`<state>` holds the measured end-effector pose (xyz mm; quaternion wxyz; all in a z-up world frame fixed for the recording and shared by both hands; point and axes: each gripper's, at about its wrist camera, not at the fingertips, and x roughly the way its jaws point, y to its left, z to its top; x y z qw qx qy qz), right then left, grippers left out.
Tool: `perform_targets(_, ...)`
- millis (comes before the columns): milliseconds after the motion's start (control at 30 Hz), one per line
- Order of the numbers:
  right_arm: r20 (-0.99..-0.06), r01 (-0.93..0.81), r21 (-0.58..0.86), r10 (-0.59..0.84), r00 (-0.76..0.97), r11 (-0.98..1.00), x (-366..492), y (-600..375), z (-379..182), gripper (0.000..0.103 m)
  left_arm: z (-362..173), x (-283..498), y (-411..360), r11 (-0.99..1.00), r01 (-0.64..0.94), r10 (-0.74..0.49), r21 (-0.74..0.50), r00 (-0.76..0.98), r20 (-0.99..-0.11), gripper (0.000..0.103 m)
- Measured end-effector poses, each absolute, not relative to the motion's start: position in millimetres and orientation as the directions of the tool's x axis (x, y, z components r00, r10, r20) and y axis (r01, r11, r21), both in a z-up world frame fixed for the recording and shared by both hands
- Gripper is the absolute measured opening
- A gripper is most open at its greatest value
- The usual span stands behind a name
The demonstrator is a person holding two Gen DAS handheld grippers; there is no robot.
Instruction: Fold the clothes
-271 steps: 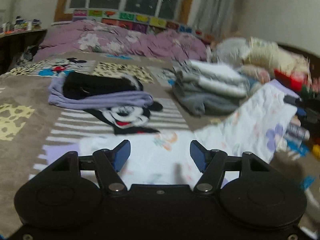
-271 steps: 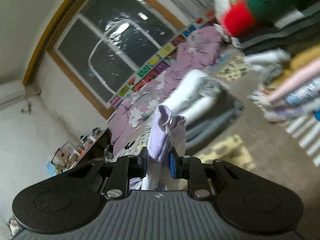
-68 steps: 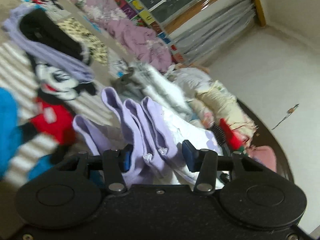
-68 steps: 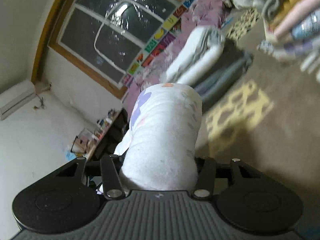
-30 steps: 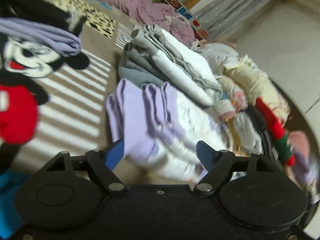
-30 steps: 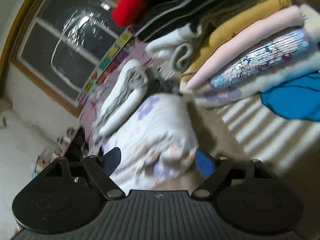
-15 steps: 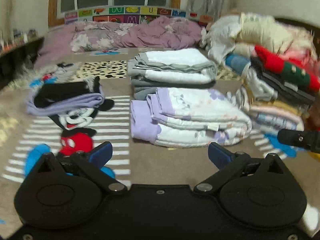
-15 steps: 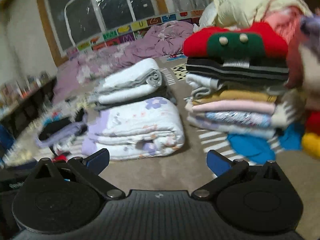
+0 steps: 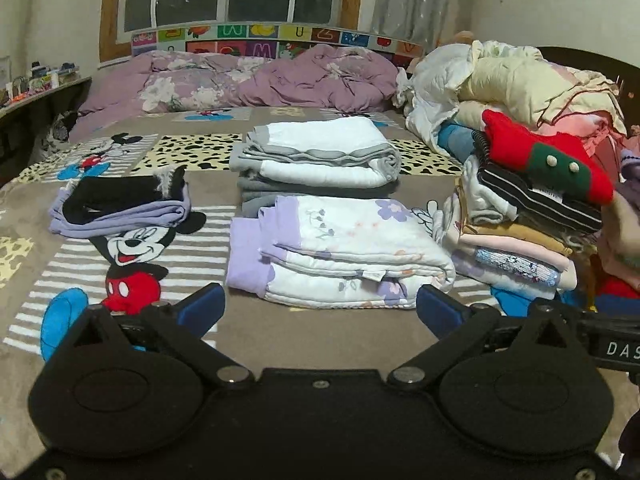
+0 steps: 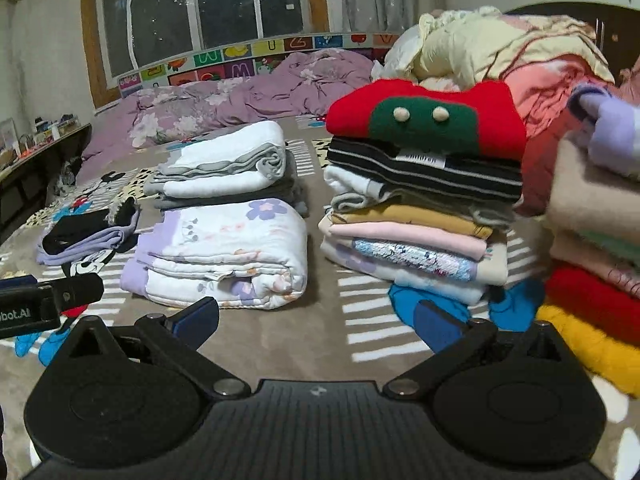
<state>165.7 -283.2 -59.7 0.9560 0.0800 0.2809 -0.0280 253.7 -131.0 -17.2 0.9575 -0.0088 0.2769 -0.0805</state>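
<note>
Bed (image 9: 320, 328): cartoon blanket; folded floral garment (image 9: 340, 256), clothes stacks (image 10: 420, 208) atop.

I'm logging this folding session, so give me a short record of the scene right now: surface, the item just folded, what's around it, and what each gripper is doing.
surface: bed with cartoon-mouse blanket
folded item: floral white and lilac garment, lying folded on the blanket
behind it: grey and white folded stack
to its left: black and lilac folded clothes
to its right: tall pile topped by red and green sweater
left gripper: open, empty
right gripper: open, empty
</note>
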Motion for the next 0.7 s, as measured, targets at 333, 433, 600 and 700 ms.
perform_targets(333,-0.518,0.06,0.163,0.034,0.855,0.985,155,-284,-45,0.103,-4,240,-142,0.99,0.144,-0.128,-0.008,0.847,-0.517,0.103)
perform_targets(433,-0.514,0.057,0.169,0.039,0.857,0.984,154,-284,-43,0.103,-4,238,-142,0.989,0.15,-0.133,-0.01,0.842,-0.522,0.103)
perform_targets(600,-0.513,0.045,0.174,0.051,0.857,0.984,153,-283,-42,0.103,-1,235,-141,0.987,0.158,-0.144,-0.017,0.845,-0.515,0.103)
perform_targets(700,-0.514,0.038,0.174,0.058,0.856,0.984,153,-281,-41,0.103,0,230,-143,0.986,0.166,-0.143,0.003,0.858,-0.493,0.103)
